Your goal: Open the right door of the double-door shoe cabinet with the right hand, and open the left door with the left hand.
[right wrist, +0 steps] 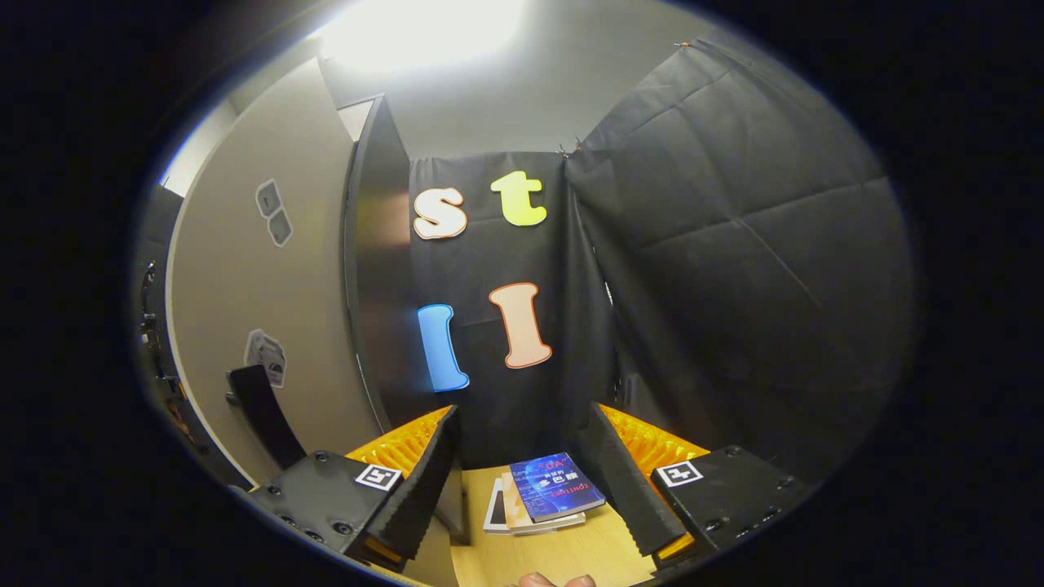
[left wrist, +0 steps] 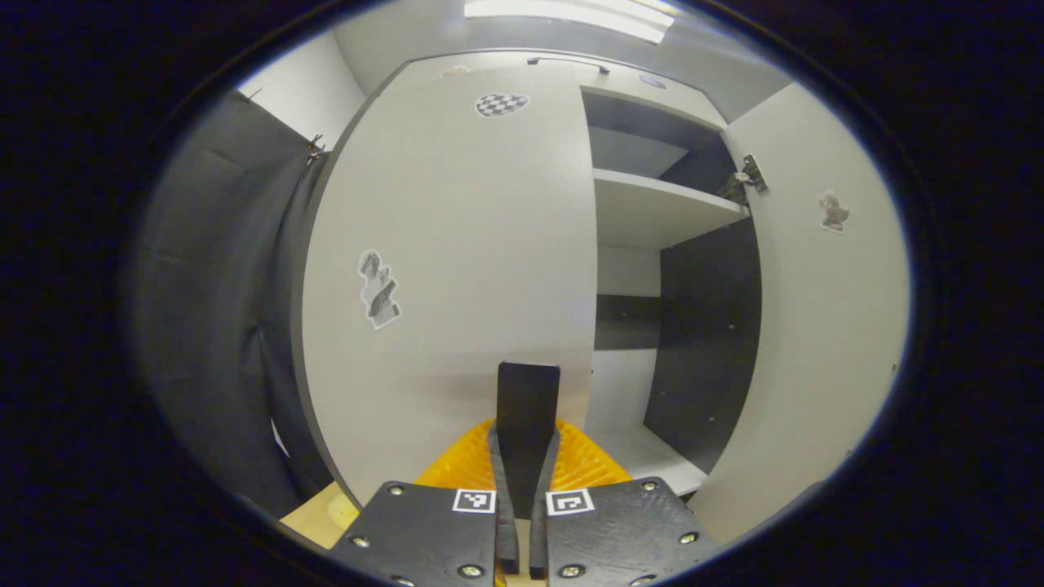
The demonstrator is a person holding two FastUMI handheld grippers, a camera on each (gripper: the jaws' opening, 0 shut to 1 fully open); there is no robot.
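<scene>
Against the smooth grey left door (left wrist: 457, 269), near its free edge, sits the left gripper (left wrist: 526, 391), black fingers clenched together, nothing between. Beyond: right door (left wrist: 816, 326) swung wide, flat shelves (left wrist: 652, 208) exposed. Right gripper (right wrist: 522, 440) released, ribbed pads spread above stacked books (right wrist: 546, 493).

A staged recording booth rather than a lived-in home. Black cloth (right wrist: 734, 244) pinned up as walls, creased and hanging beside plain pale room walls (left wrist: 306, 86). One household piece set up inside: a double-door shoe cabinet (left wrist: 652, 212) with bare white shelves, doors dotted with cut-out stickers (left wrist: 378, 289) and a checkered marker (left wrist: 502, 103). Strip ceiling light (left wrist: 571, 12) overhead, office-like. Light wooden floor (right wrist: 555, 554) with a small stack of books (right wrist: 546, 493) left against the cloth.
</scene>
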